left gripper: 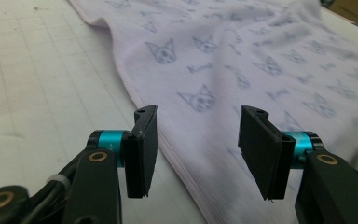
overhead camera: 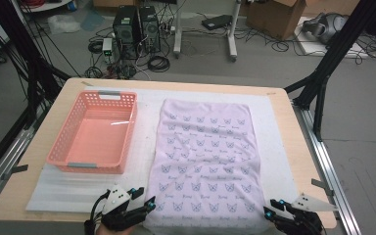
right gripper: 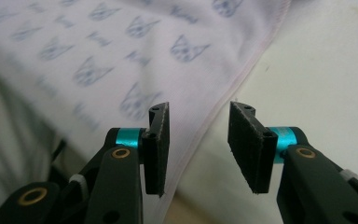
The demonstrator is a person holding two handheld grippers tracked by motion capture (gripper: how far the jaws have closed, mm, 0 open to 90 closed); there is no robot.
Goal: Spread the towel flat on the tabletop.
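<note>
The light is even and soft from above, with faint shadows. A small glare line lies inside the pink basket (overhead camera: 95, 132). In both gripper views the black jaws are sharp, while the printed towel (left gripper: 242, 60) beyond them becomes blurred farther away. The high view is slightly grainy.

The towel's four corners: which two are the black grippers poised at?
The two near corners of the towel, by the person. The left gripper flanks the near-left one and the right gripper the near-right; the far corners lie untouched beyond the pink basket.
</note>
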